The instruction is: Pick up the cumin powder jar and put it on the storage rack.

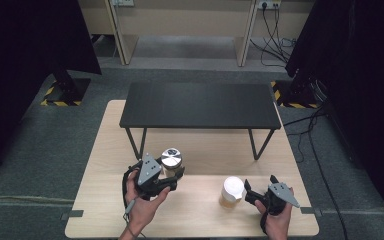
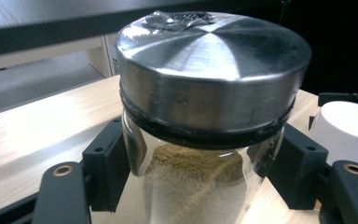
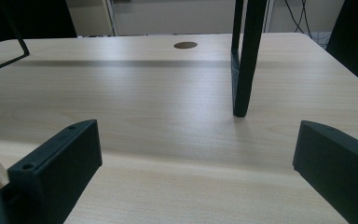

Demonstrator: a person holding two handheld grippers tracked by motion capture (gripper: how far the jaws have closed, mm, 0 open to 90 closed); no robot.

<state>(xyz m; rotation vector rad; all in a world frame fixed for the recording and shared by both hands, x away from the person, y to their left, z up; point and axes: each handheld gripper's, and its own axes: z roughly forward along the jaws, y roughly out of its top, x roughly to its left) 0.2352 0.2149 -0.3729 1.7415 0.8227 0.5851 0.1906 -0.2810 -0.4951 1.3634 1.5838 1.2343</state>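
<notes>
The left tongs (image 1: pixel 176 176) grasp the glass jar (image 2: pixel 200 186) with the metal lid (image 1: pixel 171 158) above the near left part of the counter (image 1: pixel 200 150), while the right tongs (image 1: pixel 246 192) stand released beside the white-lidded jar (image 1: pixel 231 192).

Looking down and forward from high over the table (image 1: pixel 100 210). Left gripper view pressed close against the jar (image 2: pixel 200 154); right gripper view low, skimming along that same tabletop toward the shelf leg (image 3: pixel 244 56).

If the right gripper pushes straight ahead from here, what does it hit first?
Probably the black stand's leg: it stands slightly right of centre ahead of the open right gripper. Bare tabletop lies before it; depth is unclear.
</notes>
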